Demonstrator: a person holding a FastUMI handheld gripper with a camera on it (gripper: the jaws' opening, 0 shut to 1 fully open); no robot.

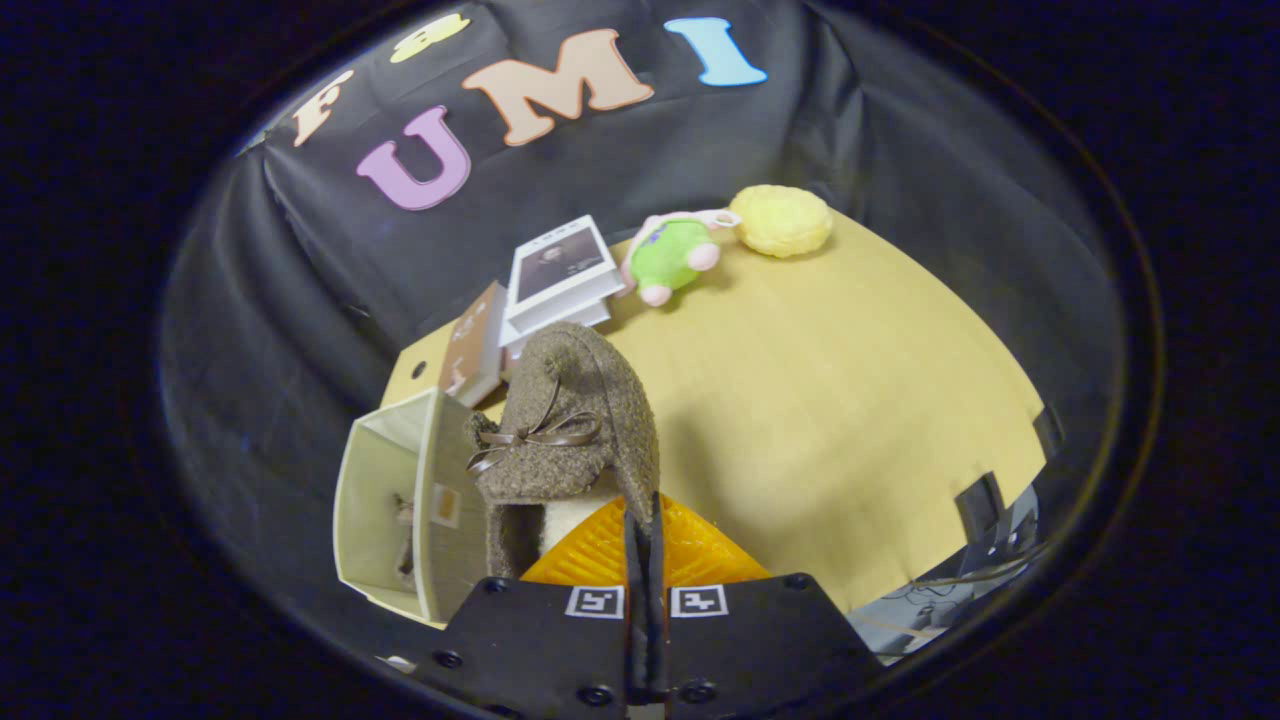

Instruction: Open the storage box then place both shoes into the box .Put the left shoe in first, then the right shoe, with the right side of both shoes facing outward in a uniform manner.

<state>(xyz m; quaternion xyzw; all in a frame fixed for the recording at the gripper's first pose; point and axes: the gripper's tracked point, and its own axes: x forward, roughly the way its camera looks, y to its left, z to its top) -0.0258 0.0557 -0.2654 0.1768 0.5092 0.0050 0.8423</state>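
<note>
A: Shoe (570, 420) first — where does it sit against the fingers (690, 545)?

B: In the gripper view it hangs just ahead of them, pinched by its collar edge. The two orange fingers are clenched together on that edge, almost no gap between them. Its long axis runs away from the gripper, toe pointing toward the books (555, 275), bow on top.

A: And the storage box (400, 500)?

B: Open, just to the left of the held shoe, something already lying inside. I judge the coming move is a short sideways carry leftward over the table (820, 400) into that opening.
</note>
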